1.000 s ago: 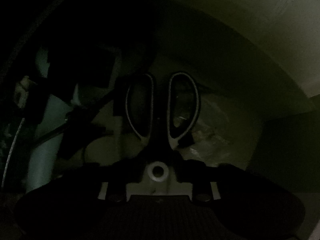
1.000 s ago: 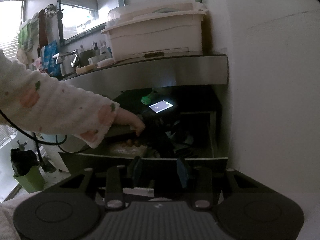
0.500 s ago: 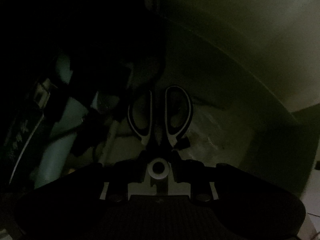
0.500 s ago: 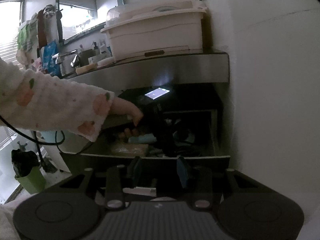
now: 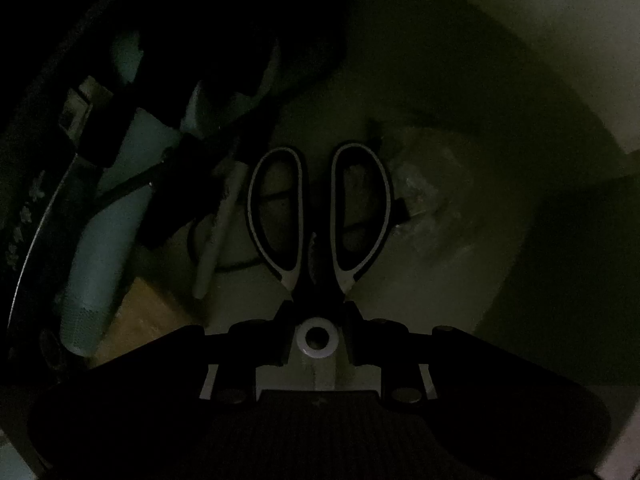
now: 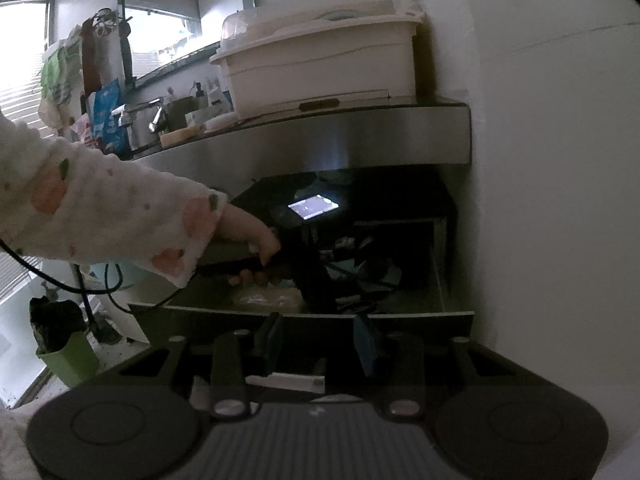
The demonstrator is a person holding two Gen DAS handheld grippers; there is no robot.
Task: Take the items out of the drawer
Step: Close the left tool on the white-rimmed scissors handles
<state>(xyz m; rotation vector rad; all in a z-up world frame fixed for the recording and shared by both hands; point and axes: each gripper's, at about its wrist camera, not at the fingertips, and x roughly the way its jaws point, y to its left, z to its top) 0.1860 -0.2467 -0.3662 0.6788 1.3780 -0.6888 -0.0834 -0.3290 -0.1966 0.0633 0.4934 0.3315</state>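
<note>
Evidently the scissors (image 5: 318,216) are clenched at their pivot by the left gripper (image 5: 318,308), handles forward, for lifting clear of the drawer (image 6: 304,314); the right gripper (image 6: 318,346) waits released at the drawer's front edge.

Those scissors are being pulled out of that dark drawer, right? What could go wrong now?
The left gripper holds the scissors only near the pivot, so they could twist or slip out. The drawer is dim and cluttered; a dark cord beneath the handles might snag as the scissors lift.
</note>
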